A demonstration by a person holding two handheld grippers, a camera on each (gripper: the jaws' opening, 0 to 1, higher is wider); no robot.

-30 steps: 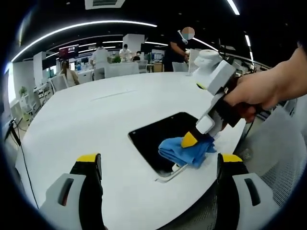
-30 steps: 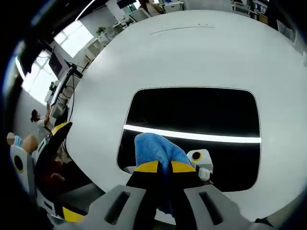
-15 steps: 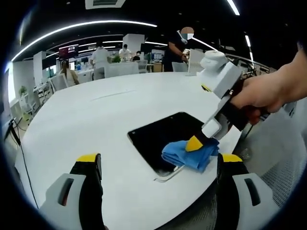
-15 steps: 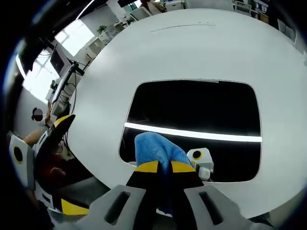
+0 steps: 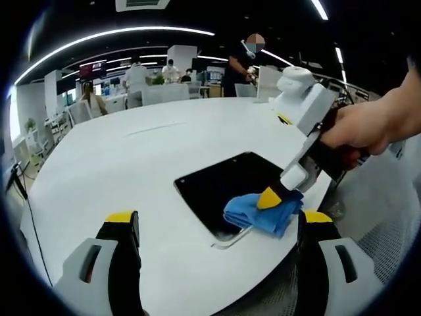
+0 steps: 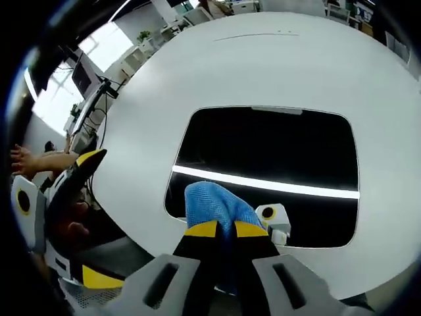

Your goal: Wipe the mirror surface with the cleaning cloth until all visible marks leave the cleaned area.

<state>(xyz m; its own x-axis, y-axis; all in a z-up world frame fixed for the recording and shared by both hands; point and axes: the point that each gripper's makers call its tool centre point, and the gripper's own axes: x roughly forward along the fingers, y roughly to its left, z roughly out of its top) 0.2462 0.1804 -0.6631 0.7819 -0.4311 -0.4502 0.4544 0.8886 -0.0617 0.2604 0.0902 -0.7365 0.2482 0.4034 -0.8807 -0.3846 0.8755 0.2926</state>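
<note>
The right hand-held gripper (image 6: 220,229), clamped on the blue cleaning cloth (image 6: 210,205), has slid it to the mirror's (image 6: 270,155) near edge on the white worktop (image 6: 276,72), finishing one pass, while the left hand-held gripper (image 5: 217,227) hangs wide open.

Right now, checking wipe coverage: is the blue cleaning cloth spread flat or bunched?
Bunched: the blue cleaning cloth sits crumpled between the right gripper jaws.

We see our left gripper (image 5: 217,224) with grey jaw bodies, black inner faces and yellow tips. Our right gripper (image 6: 225,229) matches, its white housing gripped by a bare hand (image 5: 358,128).
</note>
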